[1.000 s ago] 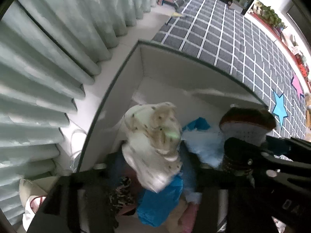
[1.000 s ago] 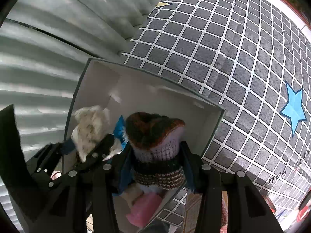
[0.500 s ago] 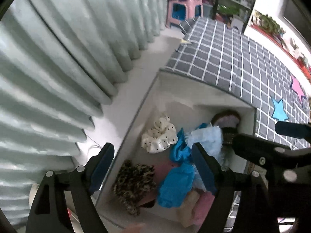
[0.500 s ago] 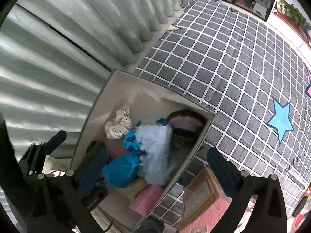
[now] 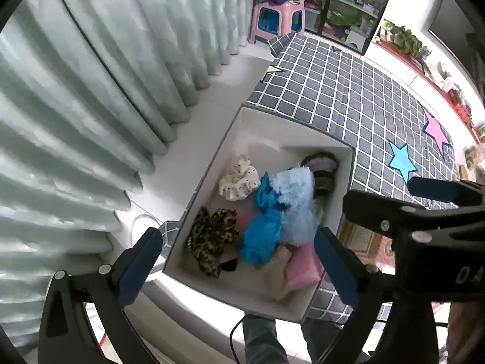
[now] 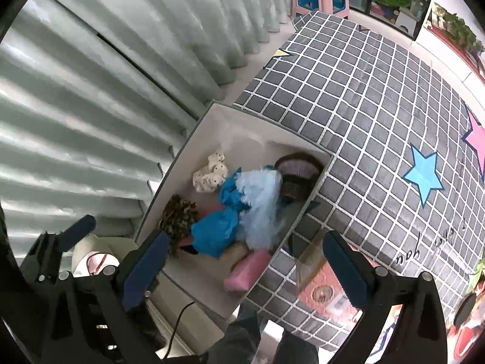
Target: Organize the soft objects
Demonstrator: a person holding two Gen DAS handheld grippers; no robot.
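A white box (image 5: 266, 124) on the floor holds several soft things: a cream dotted scrunchie (image 5: 239, 182), a leopard-print scrunchie (image 5: 212, 239), a bright blue cloth (image 5: 260, 236), a pale blue fluffy piece (image 5: 297, 203), a brown and lilac knit hat (image 5: 321, 170) and a pink pad (image 5: 303, 268). My left gripper (image 5: 237, 233) hangs well above the box, its jaws opening with nothing between them. My right gripper (image 6: 245, 236) is open and empty, high over the same box (image 6: 242, 130), where the knit hat (image 6: 297, 176) and cream scrunchie (image 6: 210, 174) lie.
Pale green curtains (image 5: 91, 106) hang left of the box. A grey grid rug (image 5: 348, 91) with blue (image 5: 401, 160) and pink stars spreads to the right. A pink stool (image 5: 277, 19) stands far back. A person's legs (image 5: 263, 342) and a black cable (image 5: 235, 333) are below.
The left gripper let go of the cream scrunchie and the right let go of the knit hat; both now lie in the box. Both grippers opened wide and rose away from it.
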